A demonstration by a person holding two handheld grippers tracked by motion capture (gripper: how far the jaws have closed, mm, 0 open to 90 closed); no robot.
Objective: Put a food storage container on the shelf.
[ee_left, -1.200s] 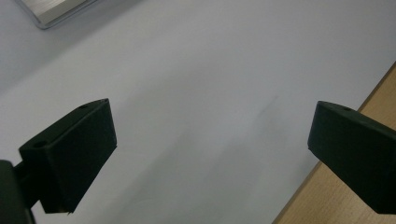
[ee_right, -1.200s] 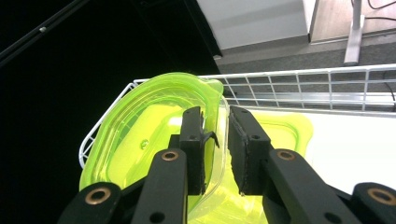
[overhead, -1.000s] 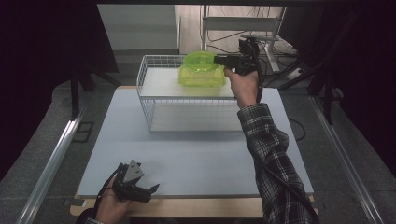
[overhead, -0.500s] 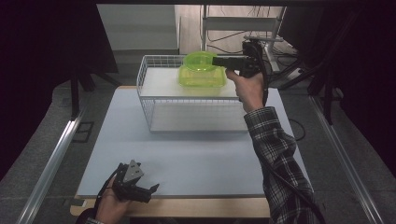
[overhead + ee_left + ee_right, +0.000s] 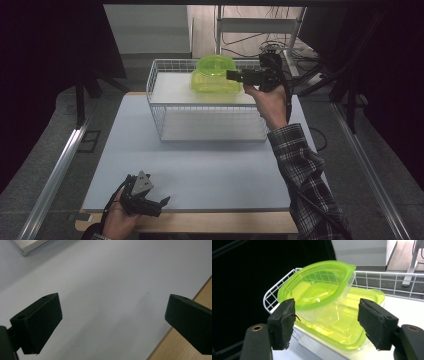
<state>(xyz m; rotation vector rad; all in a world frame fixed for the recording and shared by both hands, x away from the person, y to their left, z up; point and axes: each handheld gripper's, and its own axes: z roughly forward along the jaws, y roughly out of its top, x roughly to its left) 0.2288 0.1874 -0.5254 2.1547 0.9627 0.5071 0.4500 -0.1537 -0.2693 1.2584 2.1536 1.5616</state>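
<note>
Green tub (image 5: 322,290): perched tilted on lower container (image 5: 352,322), may slide.
My right gripper (image 5: 325,325): jaws just parted, nothing between.
My left gripper (image 5: 112,322): open, idle.

At the right of the high view, the person's right forearm wears a dark plaid sleeve (image 5: 305,185) crossed with pale lines, and a black cable runs along it. The right gripper (image 5: 231,75) is black, its worn pads (image 5: 283,325) frayed, with a round screw below. At lower left, the black left gripper (image 5: 166,201) carries a grey three-cornered plate.
</note>
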